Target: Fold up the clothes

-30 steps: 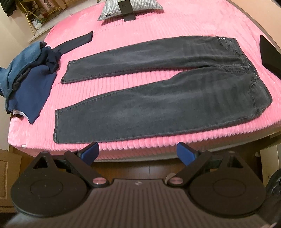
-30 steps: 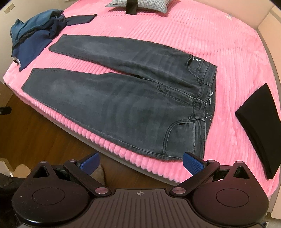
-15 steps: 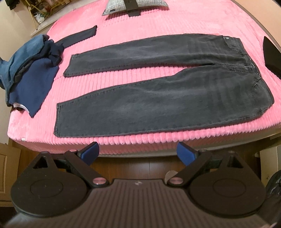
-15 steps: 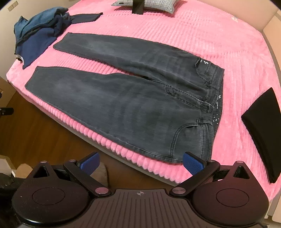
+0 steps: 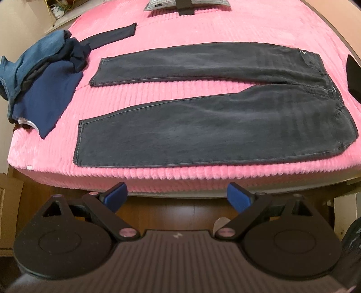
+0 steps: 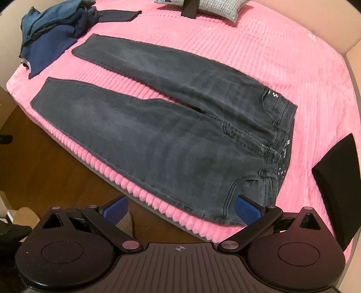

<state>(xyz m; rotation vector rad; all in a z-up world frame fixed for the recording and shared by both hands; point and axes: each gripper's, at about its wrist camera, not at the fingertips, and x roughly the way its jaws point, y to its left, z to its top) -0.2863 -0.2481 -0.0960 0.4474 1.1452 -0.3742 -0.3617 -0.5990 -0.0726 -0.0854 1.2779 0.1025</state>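
- Jeans flat on pink bed, legs spread in a V, hems toward the left, waistband toward the right.
- Near leg runs along the bed's front edge; only a thin strip of pink shows between its outer seam and the drop-off.
- Far leg sits further in; a pink wedge separates the two legs, widening toward the hems.
- Left gripper spread wide, empty, blue pads off the bed, over wood floor, just in front of the near leg's middle.
- Right gripper also spread wide, holding nothing; its right pad overlaps the waist corner of the near leg in view, contact can't be told.
- Clothes pile (blue and navy) at the left end of the bed, close to the hems but apart from them; a dark sleeve trails out behind it.
- Black folded item to the right of the waistband, a pink gap between.
- Grey pillow at the far edge, well apart from the jeans.
- Open room: wide bare pink beyond the far leg and past the waistband.
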